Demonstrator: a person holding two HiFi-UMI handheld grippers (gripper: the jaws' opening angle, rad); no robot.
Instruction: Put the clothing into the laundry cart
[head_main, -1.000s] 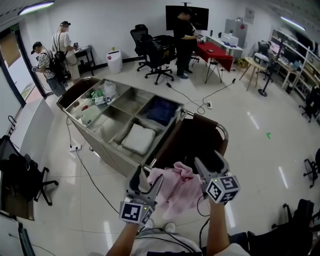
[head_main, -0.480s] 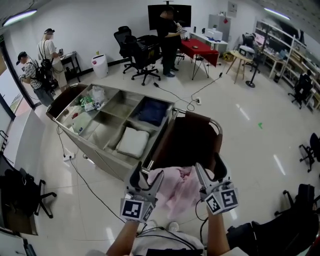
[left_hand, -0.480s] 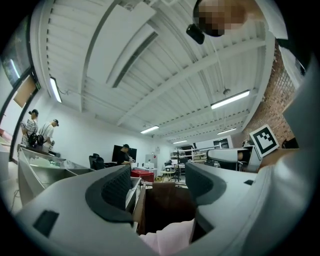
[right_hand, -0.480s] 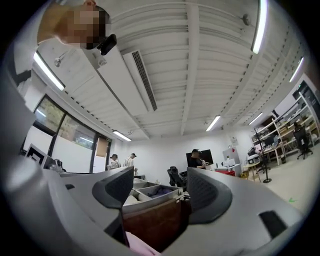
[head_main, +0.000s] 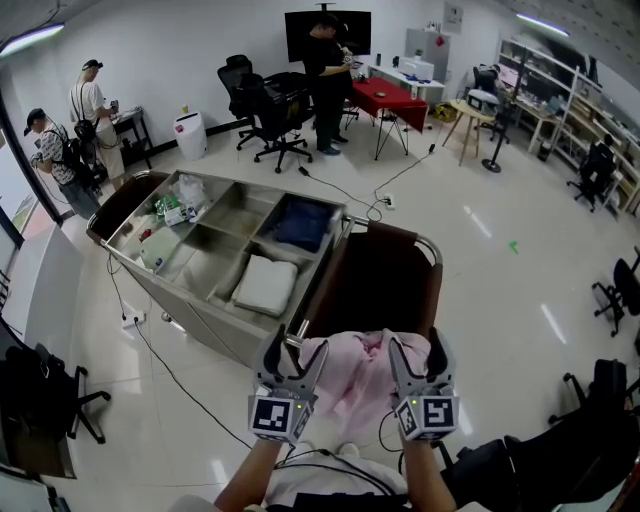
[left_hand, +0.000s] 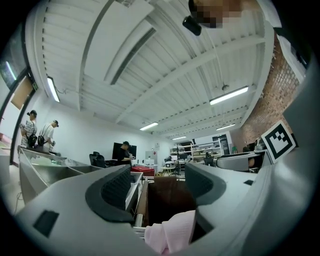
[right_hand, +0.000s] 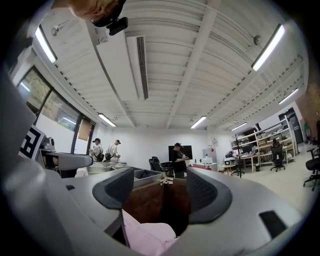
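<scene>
Pink garment (head_main: 355, 375): I grip it in left tongs (head_main: 295, 355) and right tongs (head_main: 418, 355). Right tongs swung inward; laundry cart (head_main: 380, 290) now dead ahead, so the drop looks near.

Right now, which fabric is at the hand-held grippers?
The pink one, hanging between the left hand-held gripper and right hand-held gripper; the white and blue ones lie in cart compartments.

The pale floor (head_main: 480, 250) carries a steel laundry cart (head_main: 200, 318), with black cables (head_main: 345, 188) trailing beside it. Its open compartments hold a folded white cloth (head_main: 266, 284), a blue cloth (head_main: 303, 222) and small packets (head_main: 175, 208); a brown bag (head_main: 378, 280) hangs at its near end
</scene>
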